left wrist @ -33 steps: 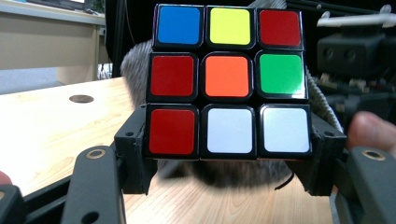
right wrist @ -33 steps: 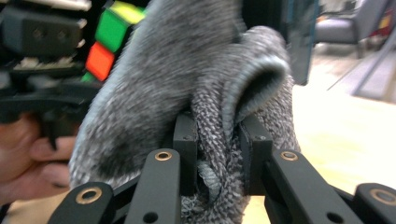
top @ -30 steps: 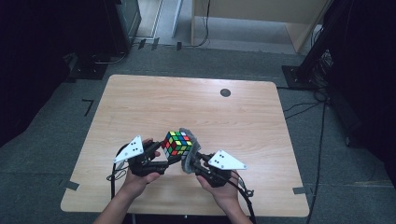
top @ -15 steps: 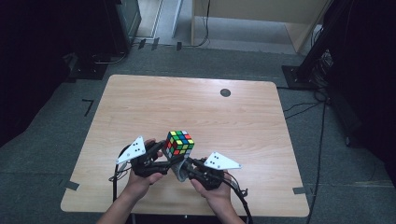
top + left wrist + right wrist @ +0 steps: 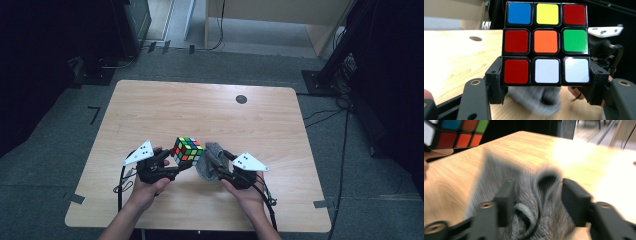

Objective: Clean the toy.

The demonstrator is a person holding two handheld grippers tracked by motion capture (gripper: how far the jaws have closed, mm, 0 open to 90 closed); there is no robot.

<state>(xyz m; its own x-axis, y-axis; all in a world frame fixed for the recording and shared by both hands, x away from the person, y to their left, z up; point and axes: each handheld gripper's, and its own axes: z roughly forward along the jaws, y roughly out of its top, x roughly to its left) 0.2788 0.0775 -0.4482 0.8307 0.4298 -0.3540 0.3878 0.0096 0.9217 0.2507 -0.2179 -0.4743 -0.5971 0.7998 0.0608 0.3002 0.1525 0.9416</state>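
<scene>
The left tool (image 5: 546,82) clamps the multicoloured plastic puzzle cube (image 5: 546,42), frame centre. The right tool (image 5: 536,202), jaws just opening, loosely straddles the grey knitted cloth (image 5: 534,220); no lettering shows.

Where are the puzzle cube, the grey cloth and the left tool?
puzzle cube (image 5: 545,41), left gripper view, orange centre sticker.
grey cloth (image 5: 210,161), high view, its folded middle.
left tool (image 5: 545,80), left gripper view, between its tips.
</scene>
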